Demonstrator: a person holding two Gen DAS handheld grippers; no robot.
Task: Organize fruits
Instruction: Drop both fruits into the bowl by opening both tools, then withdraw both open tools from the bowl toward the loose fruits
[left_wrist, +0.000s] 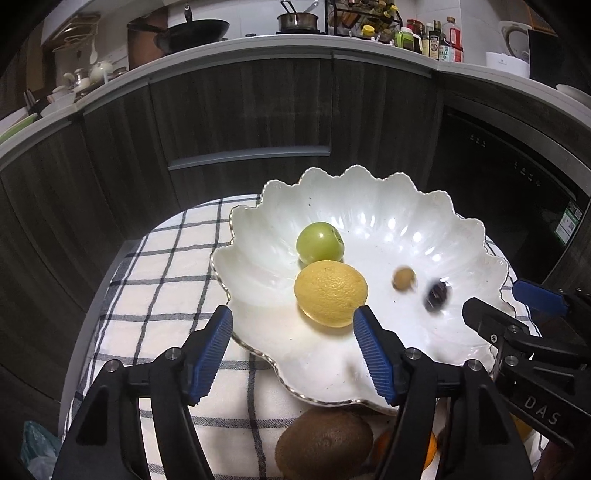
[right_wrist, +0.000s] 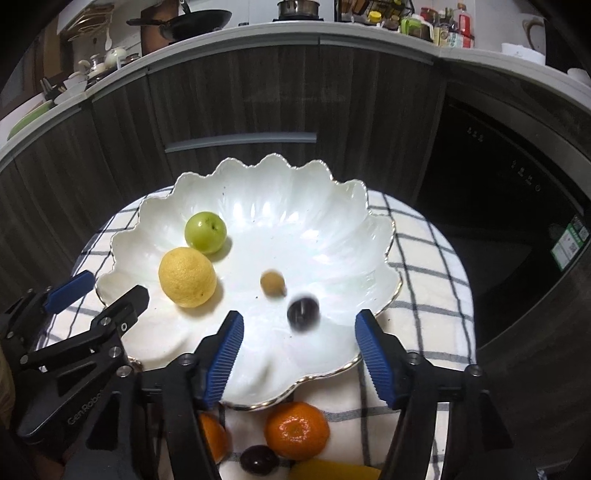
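A white scalloped bowl (left_wrist: 369, 214) (right_wrist: 277, 199) sits on a checked cloth. It holds a green round fruit (left_wrist: 320, 242) (right_wrist: 205, 232), a lemon (left_wrist: 330, 292) (right_wrist: 187, 277), a small tan fruit (left_wrist: 403, 278) (right_wrist: 272, 282) and a dark plum (left_wrist: 437, 294) (right_wrist: 303, 312); the last two are blurred. My left gripper (left_wrist: 291, 343) (right_wrist: 114, 284) is open over the bowl's near left rim, just short of the lemon, holding nothing. My right gripper (right_wrist: 299, 339) (left_wrist: 495, 299) is open over the near right rim, with the dark plum just ahead of its jaws and untouched.
On the cloth (left_wrist: 166, 277) in front of the bowl lie a kiwi (left_wrist: 325, 443), two oranges (right_wrist: 297, 430) (right_wrist: 212, 435), another dark plum (right_wrist: 258, 459) and a yellow fruit (right_wrist: 332, 470). Dark kitchen cabinets (left_wrist: 240, 122) stand close behind the small table.
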